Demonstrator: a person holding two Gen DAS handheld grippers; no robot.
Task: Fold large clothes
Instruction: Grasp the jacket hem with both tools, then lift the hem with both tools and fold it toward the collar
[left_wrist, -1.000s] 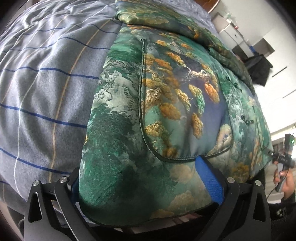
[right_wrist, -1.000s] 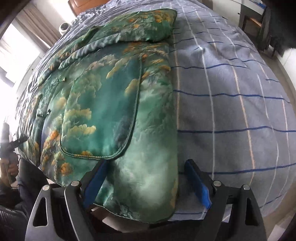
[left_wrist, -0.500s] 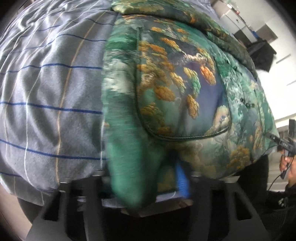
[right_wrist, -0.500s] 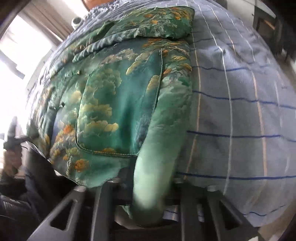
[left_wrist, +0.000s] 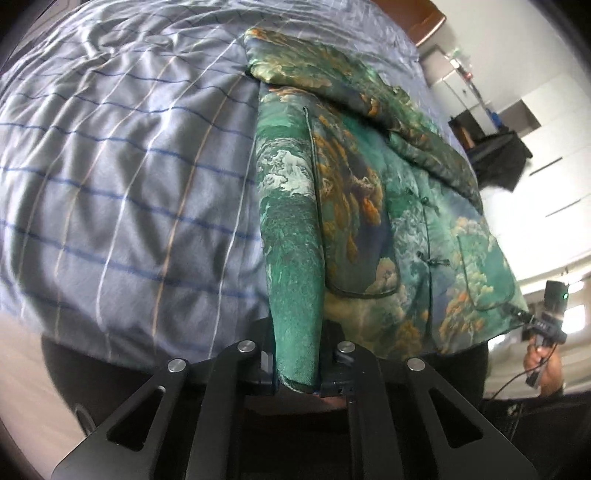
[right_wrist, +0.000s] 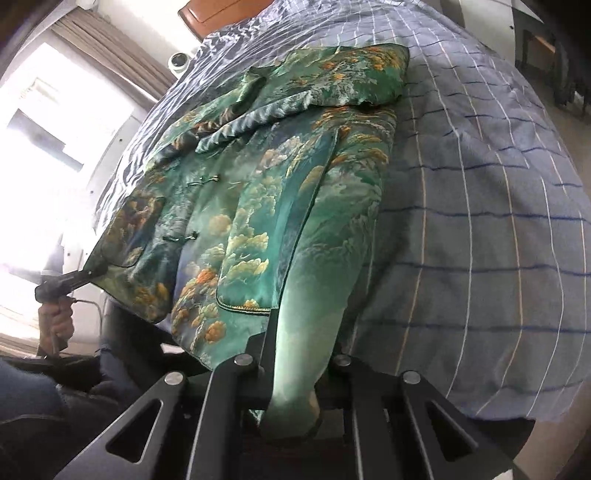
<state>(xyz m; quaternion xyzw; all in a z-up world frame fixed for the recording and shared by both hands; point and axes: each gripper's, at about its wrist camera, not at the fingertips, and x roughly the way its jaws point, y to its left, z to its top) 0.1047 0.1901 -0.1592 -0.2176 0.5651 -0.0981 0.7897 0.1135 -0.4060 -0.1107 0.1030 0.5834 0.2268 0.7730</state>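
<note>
Striped grey bedspread (left_wrist: 122, 192) covers the bed. Green brocade jacket (left_wrist: 369, 192) lies on it, hem toward 6 o'clock. Left gripper (left_wrist: 297, 363) pinches one hem corner at 6 o'clock; right gripper (right_wrist: 291, 384) pinches the other, fabric bunched between pressed-together jaws.

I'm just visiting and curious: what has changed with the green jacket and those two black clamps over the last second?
Both clamps closed. The left gripper and right gripper, open around the hem a second ago, now pinch the jacket at its two bottom corners and have lifted them, bunching the cloth. The jacket's upper part with its folded sleeves and the striped bedcover stayed put.
</note>
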